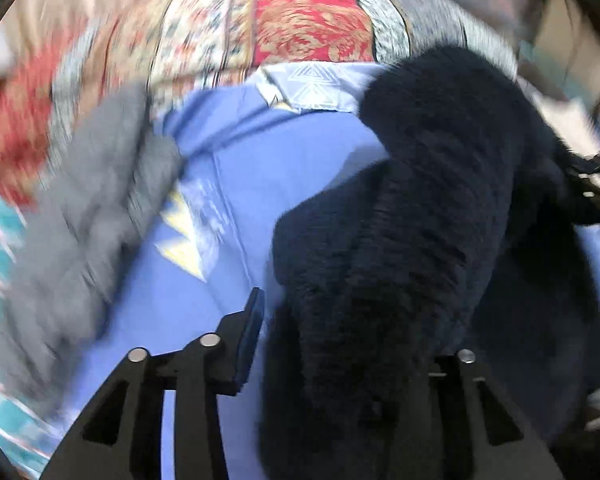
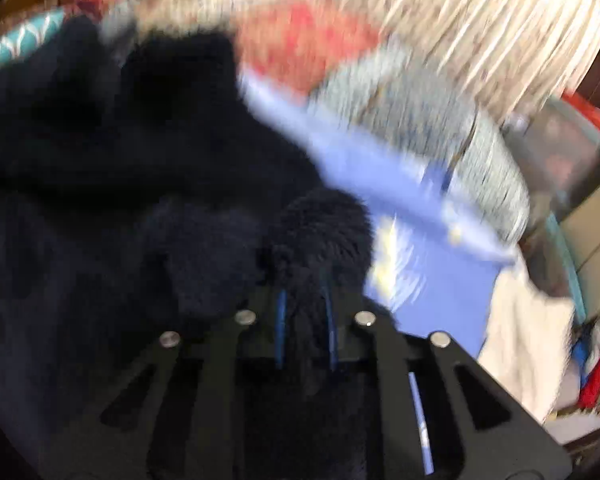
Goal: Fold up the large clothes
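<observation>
A dark navy fuzzy garment (image 1: 416, 216) lies over a blue sheet (image 1: 236, 168). In the left wrist view it drapes between my left gripper's (image 1: 340, 344) fingers and covers the right one; the left finger (image 1: 252, 332) shows apart from the cloth, so the jaws stand wide. In the right wrist view my right gripper (image 2: 306, 320) is shut on a bunched fold of the same navy garment (image 2: 140, 152), with its blue-edged pads close together around the fleece. The right gripper also shows at the right edge of the left wrist view (image 1: 598, 184).
A grey garment (image 1: 100, 208) lies at the left on the blue sheet. A red and cream patterned spread (image 1: 312, 20) lies beyond. A white cloth (image 2: 528, 340) and boxes (image 2: 596, 232) sit at the right. Both views are motion-blurred.
</observation>
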Available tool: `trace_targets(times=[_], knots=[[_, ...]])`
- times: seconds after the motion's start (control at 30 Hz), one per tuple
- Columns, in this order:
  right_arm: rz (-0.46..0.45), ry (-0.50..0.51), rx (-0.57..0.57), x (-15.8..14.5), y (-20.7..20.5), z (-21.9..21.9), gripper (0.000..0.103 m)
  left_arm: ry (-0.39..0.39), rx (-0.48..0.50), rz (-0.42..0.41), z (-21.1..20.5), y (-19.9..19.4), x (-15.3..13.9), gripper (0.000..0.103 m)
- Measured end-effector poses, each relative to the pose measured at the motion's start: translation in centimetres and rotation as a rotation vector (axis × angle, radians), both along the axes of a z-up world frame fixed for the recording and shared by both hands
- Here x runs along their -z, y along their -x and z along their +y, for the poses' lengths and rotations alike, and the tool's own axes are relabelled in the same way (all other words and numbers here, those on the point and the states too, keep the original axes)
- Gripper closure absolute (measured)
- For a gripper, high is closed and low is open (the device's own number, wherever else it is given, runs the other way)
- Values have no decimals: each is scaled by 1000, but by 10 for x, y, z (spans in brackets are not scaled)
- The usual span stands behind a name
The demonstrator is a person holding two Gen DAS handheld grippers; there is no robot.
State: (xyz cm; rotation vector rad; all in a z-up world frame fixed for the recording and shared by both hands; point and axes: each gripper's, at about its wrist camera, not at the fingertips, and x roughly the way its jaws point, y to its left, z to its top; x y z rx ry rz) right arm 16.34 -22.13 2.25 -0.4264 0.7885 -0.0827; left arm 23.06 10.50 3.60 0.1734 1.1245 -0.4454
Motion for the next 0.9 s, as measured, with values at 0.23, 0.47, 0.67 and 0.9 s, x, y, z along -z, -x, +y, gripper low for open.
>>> trace_targets(times=[0.23, 0.47, 0.67, 0.9], knots=[[-267, 124, -59, -119, -18, 86, 90, 460, -193, 252, 80, 3, 8, 38], [-175, 140, 339, -137, -120, 27, 91, 371, -132, 109, 93, 46, 0, 33], [-170, -37, 377, -143, -107, 17, 92, 609, -147, 124, 136, 56, -1, 30], [-175, -400, 41, -213, -66, 97, 91, 604, -407, -130, 191, 67, -59, 30]])
